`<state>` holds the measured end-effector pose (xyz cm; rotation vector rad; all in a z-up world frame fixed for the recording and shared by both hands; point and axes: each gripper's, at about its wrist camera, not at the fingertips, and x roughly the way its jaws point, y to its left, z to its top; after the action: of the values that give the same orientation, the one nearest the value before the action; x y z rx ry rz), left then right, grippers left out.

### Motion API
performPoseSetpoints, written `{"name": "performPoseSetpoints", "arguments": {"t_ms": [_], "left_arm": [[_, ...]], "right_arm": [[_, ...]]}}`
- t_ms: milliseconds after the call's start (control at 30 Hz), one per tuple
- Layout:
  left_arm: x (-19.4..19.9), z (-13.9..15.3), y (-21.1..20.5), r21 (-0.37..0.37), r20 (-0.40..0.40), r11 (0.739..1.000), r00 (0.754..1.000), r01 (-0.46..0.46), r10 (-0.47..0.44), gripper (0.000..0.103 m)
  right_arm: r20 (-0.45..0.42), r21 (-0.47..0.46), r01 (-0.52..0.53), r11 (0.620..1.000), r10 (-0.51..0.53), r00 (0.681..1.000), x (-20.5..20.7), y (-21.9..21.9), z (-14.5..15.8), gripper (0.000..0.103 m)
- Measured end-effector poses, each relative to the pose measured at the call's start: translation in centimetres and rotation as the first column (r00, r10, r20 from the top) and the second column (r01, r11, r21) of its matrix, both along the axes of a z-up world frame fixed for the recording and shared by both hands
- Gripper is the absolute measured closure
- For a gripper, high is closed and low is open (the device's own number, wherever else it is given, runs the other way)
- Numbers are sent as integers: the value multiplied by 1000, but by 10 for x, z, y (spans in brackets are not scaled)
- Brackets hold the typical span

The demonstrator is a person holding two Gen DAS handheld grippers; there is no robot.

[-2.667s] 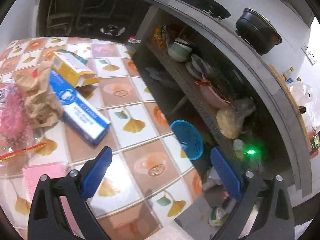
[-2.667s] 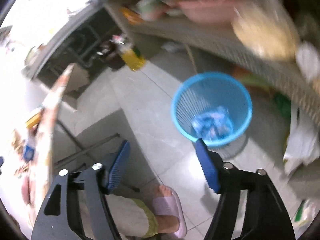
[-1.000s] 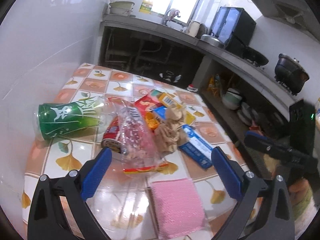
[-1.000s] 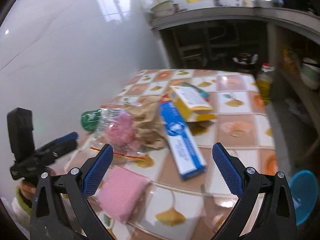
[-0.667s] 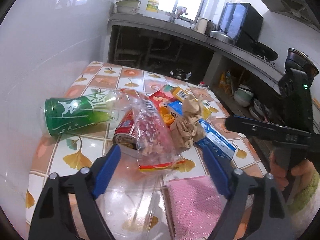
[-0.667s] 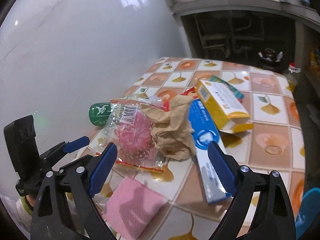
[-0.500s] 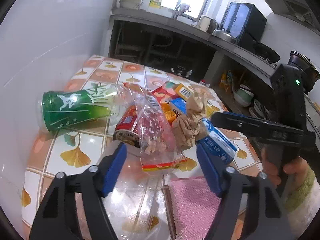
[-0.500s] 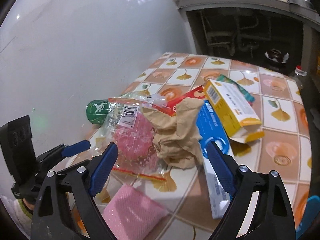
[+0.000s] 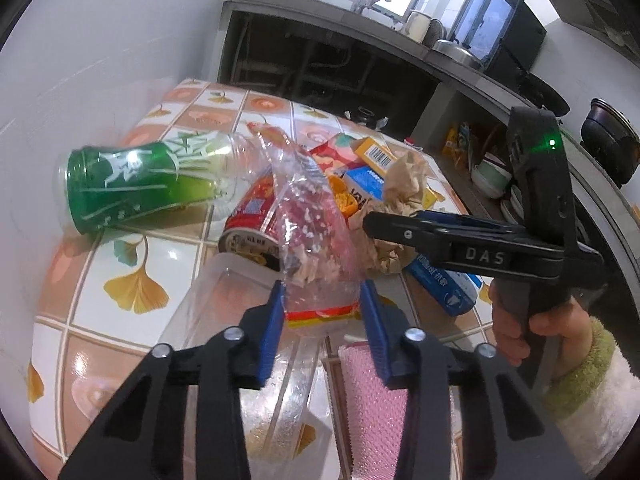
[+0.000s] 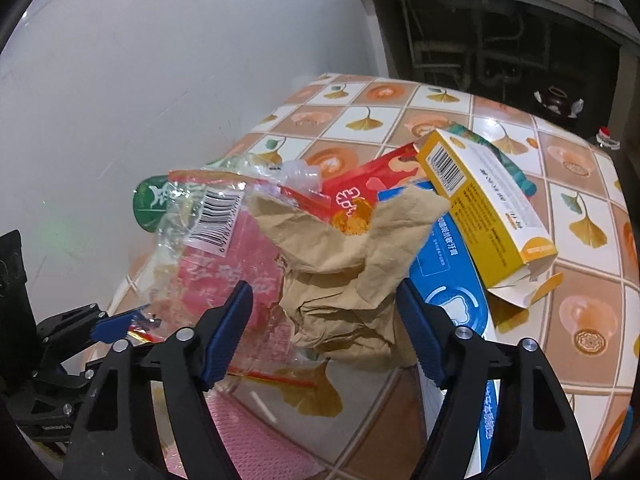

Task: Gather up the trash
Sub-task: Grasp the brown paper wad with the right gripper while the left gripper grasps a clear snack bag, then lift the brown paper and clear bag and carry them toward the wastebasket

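Both grippers have closed in on the desk (image 10: pixel 580 240) pile: the left gripper (image 9: pixel 322 312) now narrows around the plastic bag (image 9: pixel 316 240), the right gripper (image 10: pixel 324 332) brackets the crumpled paper (image 10: pixel 344 264) beside it, neither clamped yet.

Both the left gripper (image 9: pixel 322 320) and the right gripper (image 10: pixel 326 334) are showing black angular frames, silver round screws and ribbed blue pads (image 10: pixel 420 338). At the left wrist view's right edge, the right tool is bearing white "DAS" lettering and a glowing green light, above a bare-skinned hand (image 9: pixel 520 332) in a fuzzy green-and-white cuff.
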<state>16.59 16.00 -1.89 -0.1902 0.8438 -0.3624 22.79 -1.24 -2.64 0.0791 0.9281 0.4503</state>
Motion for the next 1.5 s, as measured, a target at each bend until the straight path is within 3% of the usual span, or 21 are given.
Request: {"name": "performPoseSetpoints", "arguments": {"t_ms": [167,233,433,967,1167,1500], "left_arm": [[0,-3,2,-22,-9,1000,1000,-6,6,83],[0,-3,2,-27,-8,1000,1000,-5,5,88],[-3,1,1,-41,24,999,1000,8,-7,92],[-19,30,-7,-87,157,993,986,74,-60,98],[-29,46,-10,-104,229,988,969,113,-87,98],[-35,62,-23,-100,275,980,951,175,-142,98]], "right_arm": [[-8,-6,10,1000,-10,1000,2,1,-4,51],[-19,-1,19,1000,-19,1000,4,0,-6,62],[-25,15,37,999,-37,999,5,-4,-7,78],[56,107,85,991,-91,994,-26,-28,29,82],[81,163,111,980,-125,989,-45,-43,44,82],[113,232,165,959,-195,974,-79,-71,61,82]]}}
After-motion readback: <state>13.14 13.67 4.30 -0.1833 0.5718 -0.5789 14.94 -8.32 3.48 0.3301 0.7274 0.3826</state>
